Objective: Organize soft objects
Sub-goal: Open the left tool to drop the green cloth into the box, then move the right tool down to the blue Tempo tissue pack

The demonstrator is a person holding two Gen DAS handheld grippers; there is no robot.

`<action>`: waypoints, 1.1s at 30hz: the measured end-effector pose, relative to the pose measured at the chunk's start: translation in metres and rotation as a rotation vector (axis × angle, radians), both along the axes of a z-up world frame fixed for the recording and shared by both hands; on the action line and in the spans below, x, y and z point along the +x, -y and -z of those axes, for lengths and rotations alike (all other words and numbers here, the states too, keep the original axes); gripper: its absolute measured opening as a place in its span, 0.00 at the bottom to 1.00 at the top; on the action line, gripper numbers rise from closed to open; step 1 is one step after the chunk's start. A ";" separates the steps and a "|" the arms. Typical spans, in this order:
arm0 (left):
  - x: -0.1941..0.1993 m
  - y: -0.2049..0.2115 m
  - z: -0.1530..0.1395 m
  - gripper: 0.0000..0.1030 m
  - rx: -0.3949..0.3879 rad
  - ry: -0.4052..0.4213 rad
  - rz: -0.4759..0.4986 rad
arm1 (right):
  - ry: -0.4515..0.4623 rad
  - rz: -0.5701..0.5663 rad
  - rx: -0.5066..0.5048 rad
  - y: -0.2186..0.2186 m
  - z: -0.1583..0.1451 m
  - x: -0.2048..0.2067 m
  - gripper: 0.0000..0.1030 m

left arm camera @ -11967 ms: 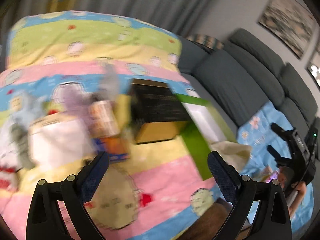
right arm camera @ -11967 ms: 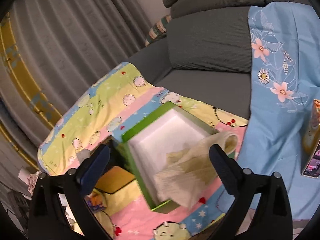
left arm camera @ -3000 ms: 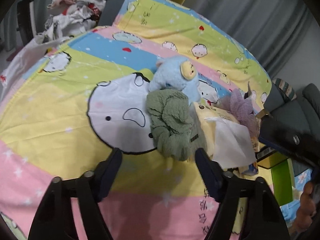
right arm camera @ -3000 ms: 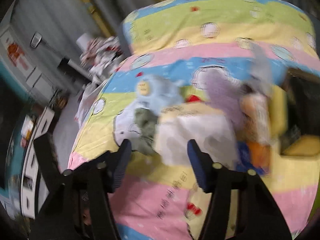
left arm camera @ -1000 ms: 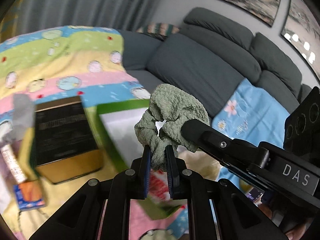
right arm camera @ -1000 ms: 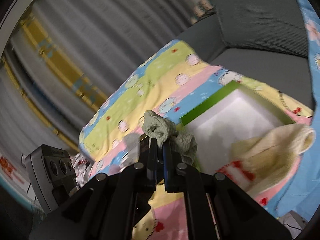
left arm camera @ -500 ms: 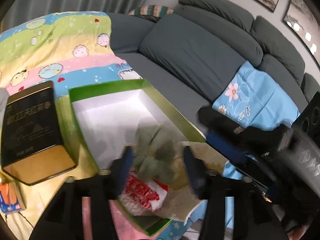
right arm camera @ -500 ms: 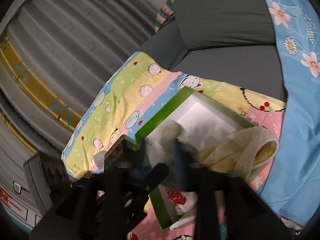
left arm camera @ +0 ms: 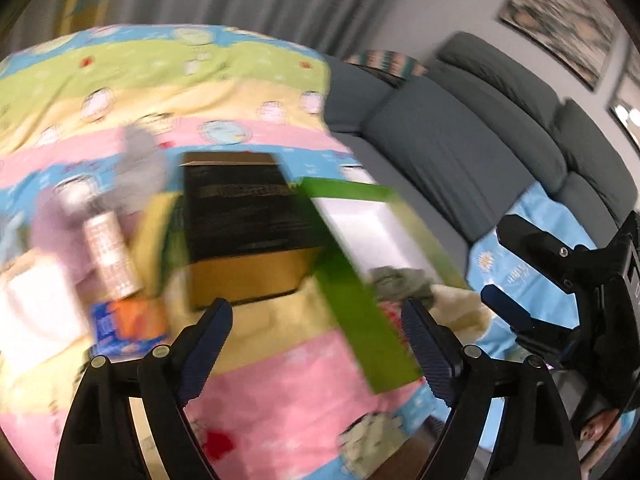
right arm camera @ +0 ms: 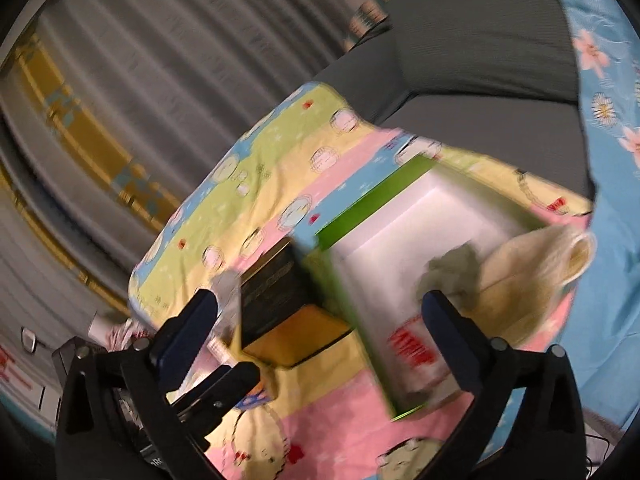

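Note:
The crumpled sage-green cloth [left arm camera: 404, 282] [right arm camera: 452, 270] lies loose in the green box with the white inside [left arm camera: 360, 216] [right arm camera: 416, 216], beside a cream knitted piece [right arm camera: 536, 276] and a white cloth with red print [right arm camera: 416, 350]. My left gripper [left arm camera: 316, 320] hovers over the pink band of the cartoon blanket [left arm camera: 288, 368], left of the box; its jaws are opening and nothing is between them. My right gripper [right arm camera: 320, 312] hangs over the box's near side, jaws opening wide and holding nothing. It shows at the right of the left wrist view [left arm camera: 496, 268].
A black and gold box [left arm camera: 244, 232] [right arm camera: 288, 312] stands left of the green box. Further left lie a tissue pack [left arm camera: 36, 316], a bottle [left arm camera: 112, 256], a blue-orange pack [left arm camera: 128, 328] and a purple plush [left arm camera: 52, 224]. A grey sofa [left arm camera: 460, 152] with a blue floral cloth [right arm camera: 600, 80] is behind.
A second ago both grippers were shut on the sage-green cloth above the box. Both jaws have spread and the cloth has dropped into the green box. The left gripper's view has swung left.

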State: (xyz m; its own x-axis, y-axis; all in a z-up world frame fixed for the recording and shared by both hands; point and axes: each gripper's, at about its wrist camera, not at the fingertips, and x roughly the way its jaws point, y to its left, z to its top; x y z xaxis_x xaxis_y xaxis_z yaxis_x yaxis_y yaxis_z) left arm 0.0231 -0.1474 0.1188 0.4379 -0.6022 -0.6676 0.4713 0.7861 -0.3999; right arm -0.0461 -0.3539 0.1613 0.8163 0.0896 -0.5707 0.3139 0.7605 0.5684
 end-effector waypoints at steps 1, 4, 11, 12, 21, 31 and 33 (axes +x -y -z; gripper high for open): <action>0.001 -0.017 0.003 0.84 0.014 -0.008 -0.039 | -0.008 -0.028 -0.001 -0.008 0.002 0.005 1.00; -0.003 -0.062 0.013 0.84 0.061 0.001 -0.152 | -0.059 -0.143 -0.035 -0.049 0.014 0.027 0.99; -0.010 -0.155 0.051 0.84 0.142 -0.076 -0.361 | -0.231 -0.346 -0.130 -0.132 0.067 0.077 0.99; -0.011 -0.165 0.056 0.84 0.142 -0.093 -0.380 | -0.248 -0.356 -0.149 -0.139 0.072 0.082 0.99; -0.025 -0.223 0.086 0.84 0.143 -0.178 -0.486 | -0.330 -0.439 -0.346 -0.188 0.114 0.114 0.96; -0.030 -0.234 0.090 0.84 0.133 -0.184 -0.493 | -0.340 -0.510 -0.364 -0.194 0.129 0.131 0.67; -0.030 -0.232 0.089 0.84 0.136 -0.179 -0.488 | -0.338 -0.515 -0.374 -0.194 0.129 0.130 0.67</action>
State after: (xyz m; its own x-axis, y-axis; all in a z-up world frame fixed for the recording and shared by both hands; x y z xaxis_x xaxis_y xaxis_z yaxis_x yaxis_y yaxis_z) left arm -0.0074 0.0849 0.0296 0.5176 -0.2599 -0.8152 -0.0282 0.9470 -0.3199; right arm 0.0838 -0.1595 0.0325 0.4962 0.1645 -0.8525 -0.0243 0.9841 0.1757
